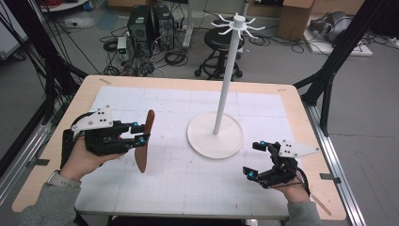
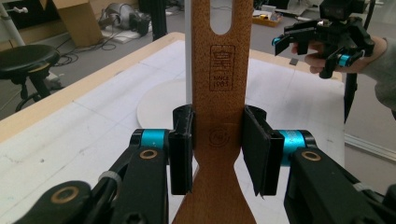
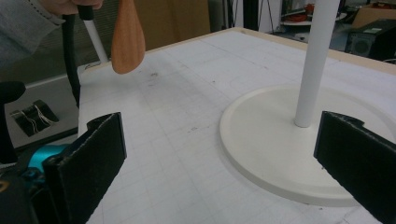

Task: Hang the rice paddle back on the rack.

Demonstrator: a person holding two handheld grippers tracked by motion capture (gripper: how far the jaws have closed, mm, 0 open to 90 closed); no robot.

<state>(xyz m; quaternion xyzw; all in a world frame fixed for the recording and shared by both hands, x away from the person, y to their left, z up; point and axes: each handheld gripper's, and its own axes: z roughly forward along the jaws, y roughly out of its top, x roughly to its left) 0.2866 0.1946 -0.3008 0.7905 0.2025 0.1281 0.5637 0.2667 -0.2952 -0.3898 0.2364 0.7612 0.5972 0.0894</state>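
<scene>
Here the left claw (image 1: 139, 133) squeezes a wooden spatula (image 1: 145, 141) by its flat handle, one pad on each side. The spatula hangs in the air over the desk (image 1: 155, 183), with its wide end down and its slotted end up. It looks held up that way so the slot (image 2: 220, 18) at the top can go onto a hook later. That is my guess, because the white stand (image 1: 226, 84) has little hooks (image 1: 237, 24) at its top. The stand sits near the middle of the desk, a little to the right of the spatula and apart from it.

The right claw (image 1: 254, 160) is wide open and holds nothing. It waits low, near the stand's round base (image 3: 280, 154), maybe ready to help.

In the left gripper view the top of the slot is cut off. The small stamp (image 2: 222, 67) burned into the wood is too tiny to read. In the right gripper view the wide end shows, and the pole's top is cut off.
</scene>
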